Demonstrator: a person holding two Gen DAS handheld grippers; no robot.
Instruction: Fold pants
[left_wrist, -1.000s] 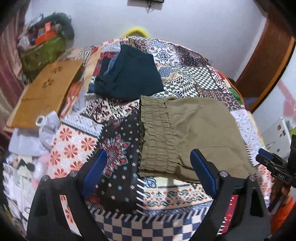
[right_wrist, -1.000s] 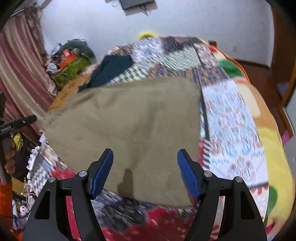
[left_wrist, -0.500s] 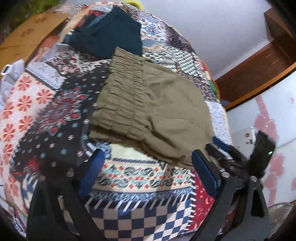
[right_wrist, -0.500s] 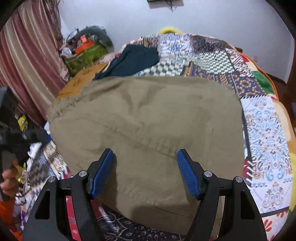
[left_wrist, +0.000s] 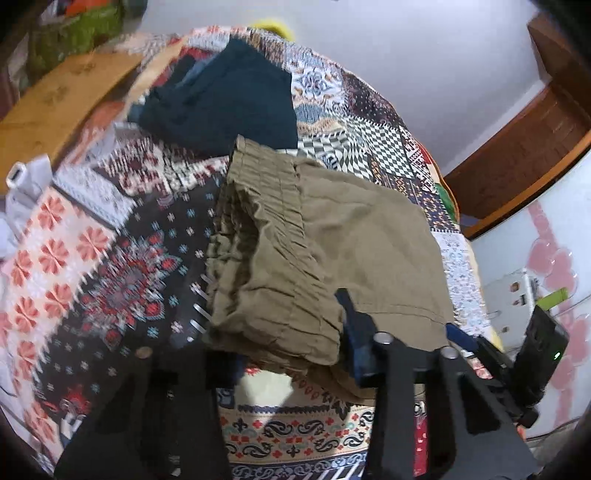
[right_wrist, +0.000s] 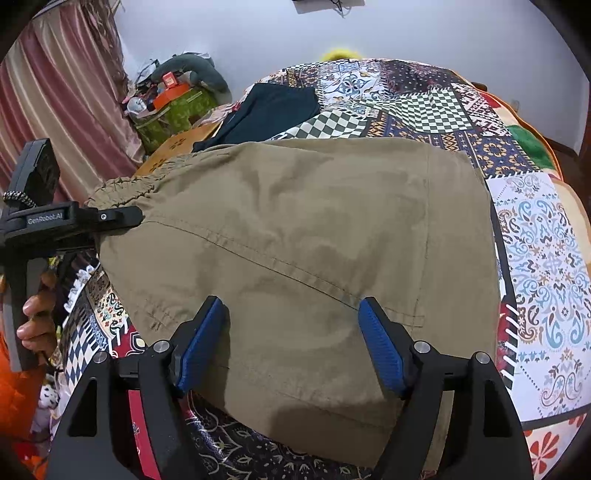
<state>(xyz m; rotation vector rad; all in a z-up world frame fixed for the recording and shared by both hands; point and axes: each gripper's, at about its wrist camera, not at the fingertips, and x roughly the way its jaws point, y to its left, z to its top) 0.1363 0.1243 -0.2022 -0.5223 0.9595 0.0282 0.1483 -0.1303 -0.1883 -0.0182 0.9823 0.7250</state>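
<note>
Folded pants (left_wrist: 354, 236) of matte olive-khaki woven cloth lie on a bed covered by a patchwork quilt (left_wrist: 110, 280), whose panels carry checks, florals and paisley in red, navy, white and black. The waistband end is gathered into fine elastic ruffles and stacked in several layers; the rest of the cloth is smooth, crossed by one straight stitched seam.

Left hand-held gripper (left_wrist: 280, 354): its jaws have just been closing, and the near corner of the ruffled waistband bunches between them. One blue ribbed pad presses against the cloth; the other is hidden beneath the fold (the frame is motion-blurred here), so a full clamp cannot be confirmed from this view. In the right wrist view the same left hand-held gripper (right_wrist: 122, 218) meets the waistband edge, its black handle gripped by a hand (right_wrist: 37, 325).

Right hand-held gripper (right_wrist: 291, 343): its jaws have been widening slightly and stand apart over the smooth leg end of the pants (right_wrist: 295, 229), blue ribbed pads on either side of the cloth with fabric between them but not pinched.

Beyond the pants lies a dark teal garment (left_wrist: 225, 99), soft and loosely folded. A flat wooden board (left_wrist: 59, 96) rests at the bed's left edge, near a striped pink curtain (right_wrist: 55, 96).
</note>
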